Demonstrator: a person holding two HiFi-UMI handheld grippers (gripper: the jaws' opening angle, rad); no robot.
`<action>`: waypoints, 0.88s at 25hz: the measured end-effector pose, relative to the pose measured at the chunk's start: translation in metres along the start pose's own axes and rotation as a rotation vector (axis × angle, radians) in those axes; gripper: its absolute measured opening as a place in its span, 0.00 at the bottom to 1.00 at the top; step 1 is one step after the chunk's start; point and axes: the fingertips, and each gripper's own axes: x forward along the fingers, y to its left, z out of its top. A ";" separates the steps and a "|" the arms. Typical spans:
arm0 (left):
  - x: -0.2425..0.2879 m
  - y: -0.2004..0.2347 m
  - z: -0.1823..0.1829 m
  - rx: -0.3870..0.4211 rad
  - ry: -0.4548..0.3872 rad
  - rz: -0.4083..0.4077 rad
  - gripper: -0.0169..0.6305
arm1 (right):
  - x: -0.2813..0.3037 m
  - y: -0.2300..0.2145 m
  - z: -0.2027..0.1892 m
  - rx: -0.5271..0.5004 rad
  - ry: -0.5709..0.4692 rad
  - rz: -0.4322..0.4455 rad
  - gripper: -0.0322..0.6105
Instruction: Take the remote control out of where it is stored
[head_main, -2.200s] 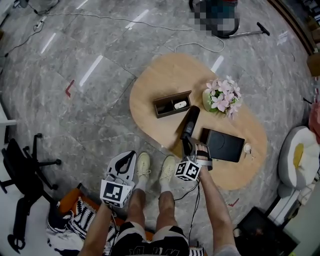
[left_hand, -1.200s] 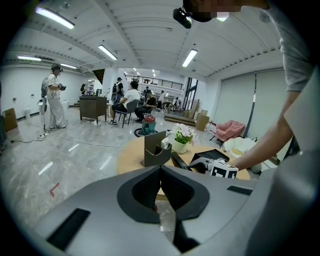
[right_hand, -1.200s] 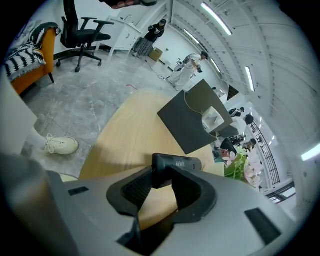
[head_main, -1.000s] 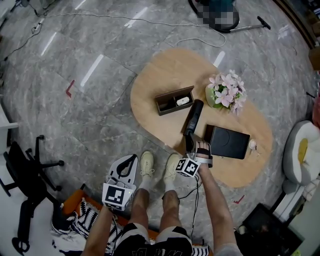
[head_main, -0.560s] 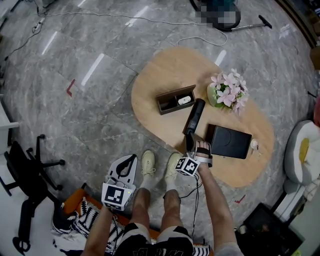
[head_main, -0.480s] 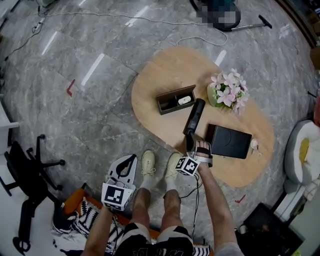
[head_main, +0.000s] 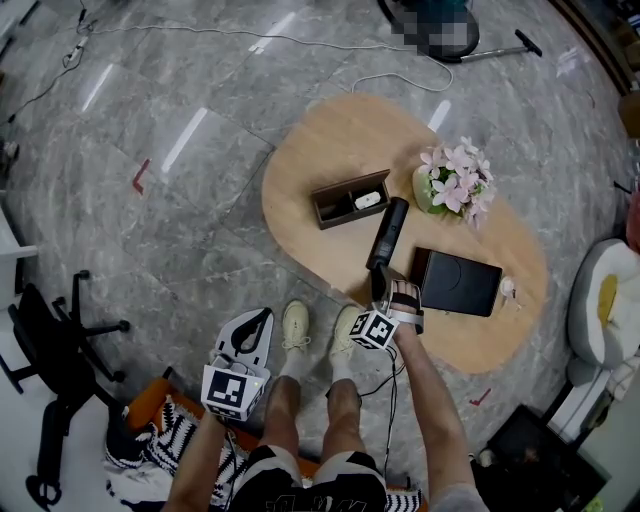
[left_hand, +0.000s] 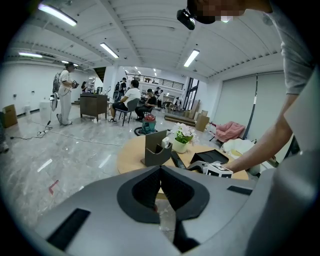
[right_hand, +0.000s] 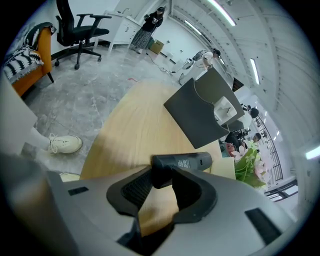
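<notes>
- Two tools are showing, both sitting on the near side of the brown box (head_main: 335, 213), which is standing open on the oval wooden table (head_main: 320, 140).
- Far to the left of the box, a black office chair (head_main: 55, 340) is standing on the grey stone floor (head_main: 200, 230).
- Left of the box and off the table's edge, the left tool (left_hand: 160, 169) is hanging over the floor. Its jaws are pressing together at the tips, with nothing sitting between them.
- Inside the box, toward its right end, a small white thing (head_main: 365, 199) is sitting; it is showing too small to tell what it is.
- Just beside the box's near right corner, the black remote control (head_main: 389, 228) is lying outside the box. It is stretching over the tabletop from there toward the right tool.
- At the remote control's end farthest from the box, the right tool (head_main: 378, 287) is clenching that end between its jaw tips and pointing downward at the table.
- Right of the box and close to it, a pot of pink flowers (head_main: 452, 182) is standing on the table.
- Farther right and nearer than the box, a flat black thing (head_main: 458, 283) is lying on the table, just beside the right tool.
</notes>
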 end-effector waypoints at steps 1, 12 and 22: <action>0.000 0.000 0.001 0.000 -0.001 0.001 0.04 | 0.000 0.001 0.001 0.015 -0.002 0.012 0.24; -0.001 0.001 0.014 0.011 -0.009 0.007 0.04 | -0.015 -0.024 0.003 0.250 0.003 0.034 0.24; 0.001 -0.003 0.045 0.038 -0.047 -0.002 0.04 | -0.056 -0.093 0.001 0.524 -0.036 -0.053 0.24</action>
